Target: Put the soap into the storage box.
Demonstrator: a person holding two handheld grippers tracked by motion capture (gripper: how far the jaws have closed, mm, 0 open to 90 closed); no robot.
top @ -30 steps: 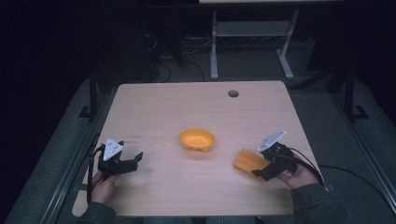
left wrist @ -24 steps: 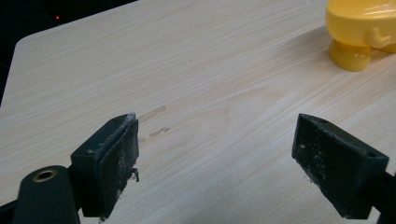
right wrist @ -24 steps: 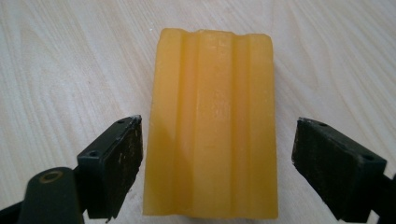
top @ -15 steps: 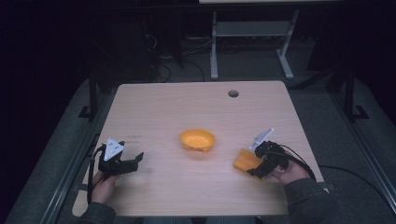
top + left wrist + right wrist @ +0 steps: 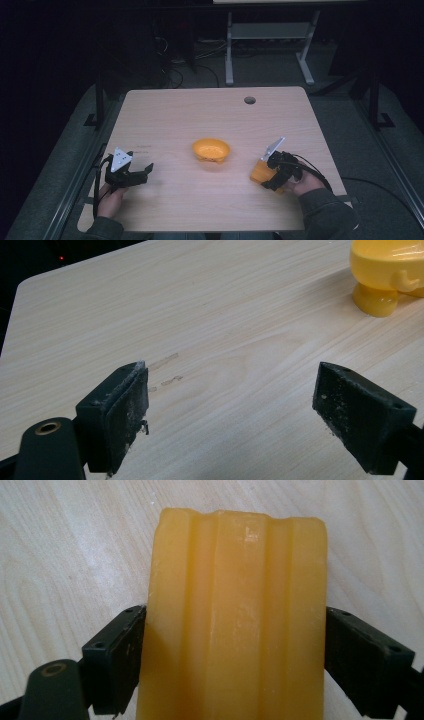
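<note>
On my left, the left gripper [image 5: 131,175] rests near the table's [image 5: 200,115] front-left corner, same spot as a second ago, jaws spread wide with only bare wood between them. Centre table, the orange bowl [image 5: 211,150] sits untouched; from the left gripper view I catch its yellow underside and foot. Over to the right, here's the change: the right gripper [image 5: 270,176] has swung in and dipped over the last second, and both jaws now press the flanks of the orange block [image 5: 235,620]. That reads to me as a grasp just made, with a lift likely next. The block is ribbed lengthwise, waxy, slightly translucent, lying near the front-right edge, well apart from the bowl.
</note>
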